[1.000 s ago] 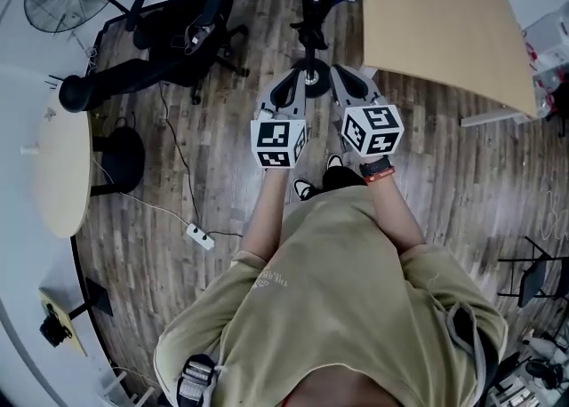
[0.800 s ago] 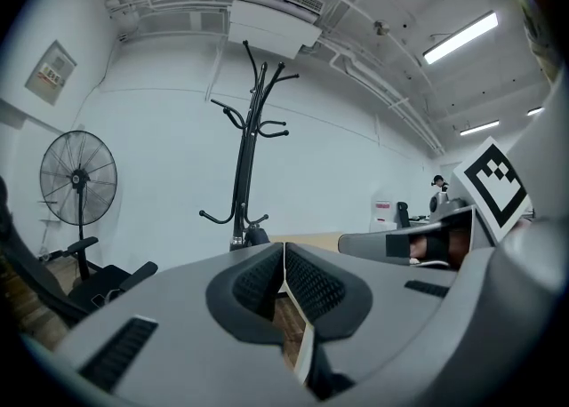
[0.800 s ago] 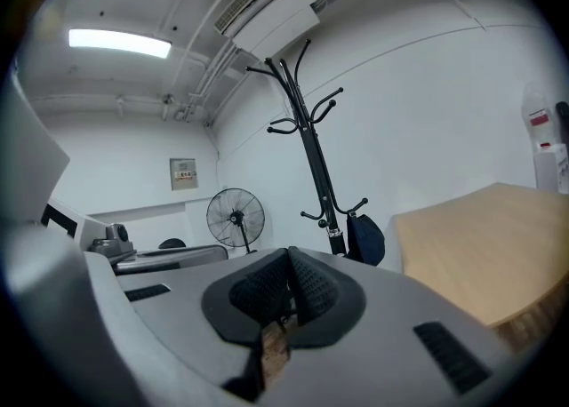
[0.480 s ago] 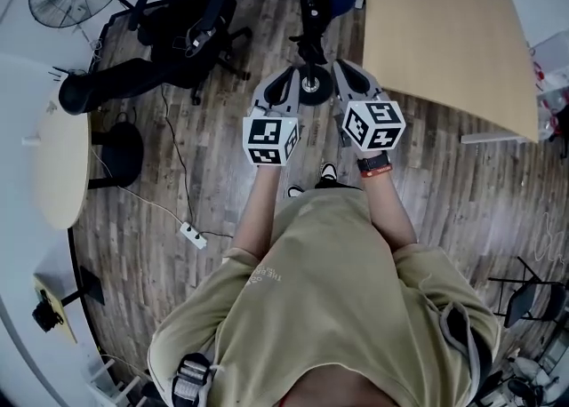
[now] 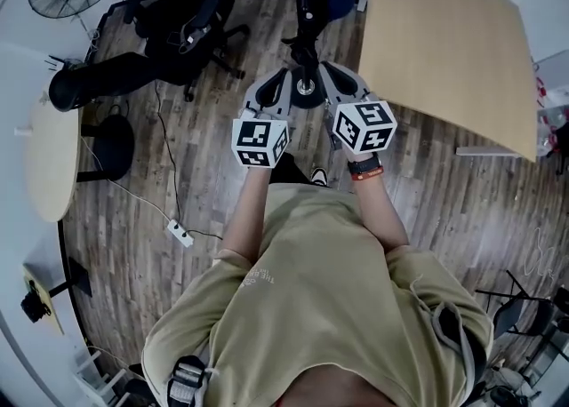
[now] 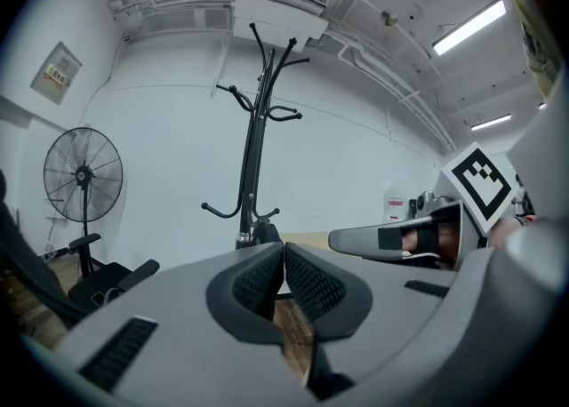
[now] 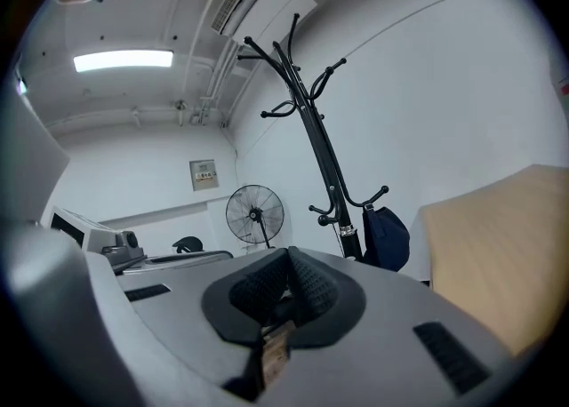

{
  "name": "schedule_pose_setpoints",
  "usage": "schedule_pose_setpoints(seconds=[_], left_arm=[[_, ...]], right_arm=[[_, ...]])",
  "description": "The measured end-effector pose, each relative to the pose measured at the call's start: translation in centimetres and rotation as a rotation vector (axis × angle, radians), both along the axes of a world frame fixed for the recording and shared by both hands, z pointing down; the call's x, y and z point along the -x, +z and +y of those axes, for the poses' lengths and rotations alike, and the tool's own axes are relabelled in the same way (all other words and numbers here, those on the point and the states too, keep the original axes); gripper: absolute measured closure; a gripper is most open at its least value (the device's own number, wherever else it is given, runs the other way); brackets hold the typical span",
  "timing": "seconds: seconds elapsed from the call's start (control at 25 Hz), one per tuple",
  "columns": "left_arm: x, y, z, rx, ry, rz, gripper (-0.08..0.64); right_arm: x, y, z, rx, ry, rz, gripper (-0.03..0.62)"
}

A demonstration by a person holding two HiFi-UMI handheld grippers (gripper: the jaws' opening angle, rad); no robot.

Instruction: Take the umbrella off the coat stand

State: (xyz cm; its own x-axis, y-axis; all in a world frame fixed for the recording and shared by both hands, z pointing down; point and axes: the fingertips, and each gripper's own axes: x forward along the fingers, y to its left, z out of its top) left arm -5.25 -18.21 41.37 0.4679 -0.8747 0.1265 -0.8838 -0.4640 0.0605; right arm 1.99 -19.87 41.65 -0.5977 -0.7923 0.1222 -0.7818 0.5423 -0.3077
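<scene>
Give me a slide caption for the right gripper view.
Shut right tongs face a black coat stand with a dark blue umbrella hanging from a low hook, pedestal fan behind.

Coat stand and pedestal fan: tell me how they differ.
The coat stand is a thin pole with curved hooks up its length; the pedestal fan carries a round wire cage on its post. The coat stand has a dark blue bundle, likely the umbrella, hanging from a low hook; the fan holds nothing. In the head view the coat stand is top middle, the fan top left. Both are black and upright.
</scene>
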Motion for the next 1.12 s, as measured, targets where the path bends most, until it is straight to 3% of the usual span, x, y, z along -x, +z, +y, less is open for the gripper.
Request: schedule_pose_setpoints(seconds=[0.2, 0.52, 1.12], left_arm=[[-0.9, 2.1, -2.8, 0.02, 0.072, -0.04, 0.534], [0.9, 4.4, -7.2, 0.043, 0.152, -0.018, 0.532], [3.4, 10.0, -10.9, 0.105, 0.185, -0.046, 0.512]], right_arm=[[-0.1, 1.8, -1.7, 0.014, 0.006, -0.008, 0.577], [1.2, 3.6, -4.1, 0.022, 0.027, 0.068, 0.577], [2.7, 8.0, -7.7, 0.085, 0.038, 0.07, 0.577]])
